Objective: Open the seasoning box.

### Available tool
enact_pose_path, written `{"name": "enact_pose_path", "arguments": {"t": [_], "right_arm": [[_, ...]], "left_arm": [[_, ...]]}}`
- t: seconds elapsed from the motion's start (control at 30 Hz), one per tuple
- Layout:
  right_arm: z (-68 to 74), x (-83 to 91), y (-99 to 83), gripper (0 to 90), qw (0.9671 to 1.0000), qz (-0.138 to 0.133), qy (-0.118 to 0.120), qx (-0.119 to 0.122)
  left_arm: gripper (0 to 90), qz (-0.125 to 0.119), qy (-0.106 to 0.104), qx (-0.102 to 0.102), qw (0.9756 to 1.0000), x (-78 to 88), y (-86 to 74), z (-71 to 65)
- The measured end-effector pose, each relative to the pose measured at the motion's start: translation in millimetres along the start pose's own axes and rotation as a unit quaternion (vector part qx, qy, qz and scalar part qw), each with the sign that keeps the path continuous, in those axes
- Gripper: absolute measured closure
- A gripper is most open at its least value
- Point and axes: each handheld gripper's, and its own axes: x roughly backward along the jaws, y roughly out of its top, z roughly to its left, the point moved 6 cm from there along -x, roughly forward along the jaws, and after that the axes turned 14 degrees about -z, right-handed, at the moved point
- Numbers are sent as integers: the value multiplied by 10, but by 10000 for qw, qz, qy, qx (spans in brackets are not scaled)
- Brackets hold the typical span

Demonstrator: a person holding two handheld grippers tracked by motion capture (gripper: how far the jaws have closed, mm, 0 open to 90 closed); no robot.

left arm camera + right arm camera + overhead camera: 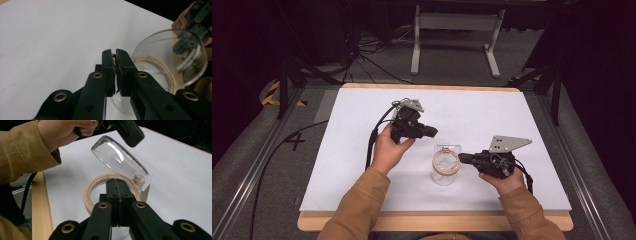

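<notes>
Centrally, a clear glass jar [445, 170] with a beige ring [100, 187] at its mouth sits between the two grippers, nearer the tabletop's [362, 165] front edge than its far one. The left gripper [115, 56] is closed and empty, just beside the jar. The right gripper [117, 182] is closed at the ring's rim; whether it pinches it, I cannot tell. White surface lies open all around

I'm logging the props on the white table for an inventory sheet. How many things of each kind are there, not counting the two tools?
Clear glass cup: 1
Beige tape roll: 1
Total: 2
</notes>
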Motion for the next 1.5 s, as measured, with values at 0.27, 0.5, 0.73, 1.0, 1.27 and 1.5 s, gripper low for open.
{"name": "enact_pose_path", "arguments": {"t": [0.27,0.5,0.73,1.0,1.27,1.5], "right_arm": [[-65,-3,79,897,9998,-191,-27,44],[-134,-16,136,897,9996,-293,-38,50],[-189,-69,98,897,9991,-298,-250,143],[-249,-95,47,896,9987,-284,-431,48],[-294,-60,47,896,9984,-352,-451,-22],[-286,-29,74,895,9984,-394,-414,-9]], "left_arm": [[850,-58,252,49,9997,299,-26,-1],[841,-142,452,146,9988,514,-101,16],[841,-215,545,310,9978,617,-142,68],[841,-133,535,356,9978,591,-180,86],[841,-148,538,396,9977,610,-189,93],[836,-169,515,396,9977,634,-184,91]]}}
